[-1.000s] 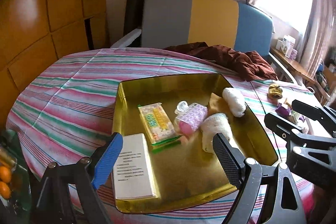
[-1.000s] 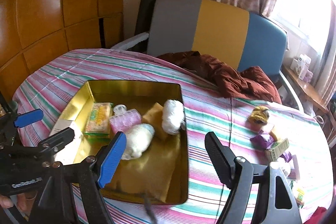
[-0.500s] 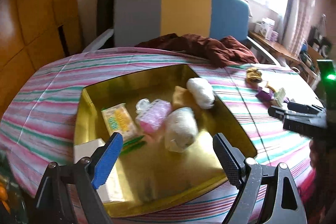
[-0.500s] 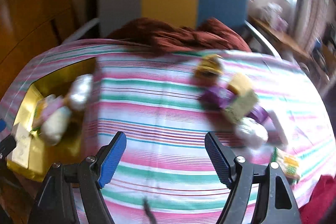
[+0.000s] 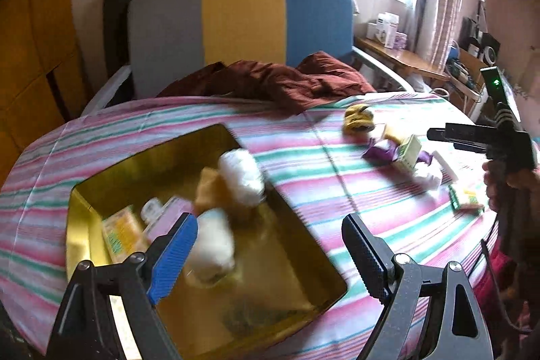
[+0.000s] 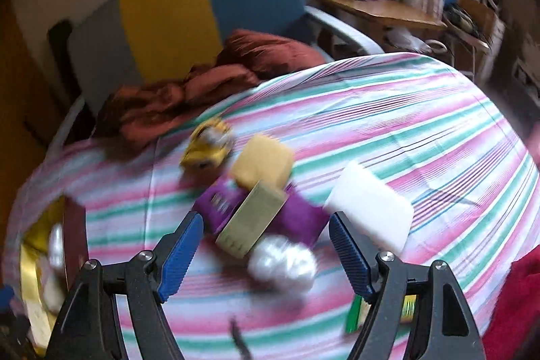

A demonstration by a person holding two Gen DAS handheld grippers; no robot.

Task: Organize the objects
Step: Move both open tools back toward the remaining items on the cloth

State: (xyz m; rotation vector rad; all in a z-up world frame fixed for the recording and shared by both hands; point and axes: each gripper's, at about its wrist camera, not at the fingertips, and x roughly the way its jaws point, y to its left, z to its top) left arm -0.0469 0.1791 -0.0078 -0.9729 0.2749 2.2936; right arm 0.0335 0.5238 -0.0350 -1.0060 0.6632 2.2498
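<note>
My left gripper (image 5: 270, 225) stands open and empty above the gold tray (image 5: 290, 262). The tray holds two white rolls (image 5: 241, 172), a pink item (image 5: 165, 215) and a yellow-green packet (image 5: 119, 233), all blurred. My right gripper (image 6: 265, 225) is also open and empty, just above a pile of loose things on the striped cloth: a beige box (image 6: 251, 220), a purple packet (image 6: 216, 206), a white roll (image 6: 283, 262), a yellow sponge (image 6: 263, 164), a yellow striped bundle (image 6: 207, 145) and a white pad (image 6: 369, 213). In the left wrist view the right gripper (image 5: 449, 135) shows at the right, held by a hand.
A striped cloth (image 5: 337, 191) covers the round table. A dark red garment (image 5: 276, 83) lies at the far edge before a grey, yellow and blue chair (image 5: 243, 22). A green-yellow packet (image 6: 354, 309) sits near my right finger. A wooden side table (image 6: 381, 12) stands beyond.
My right gripper has swept right, from over the tray to over the loose pile. The left gripper has shifted right and rolled; the tray now sits lower left in its view.
</note>
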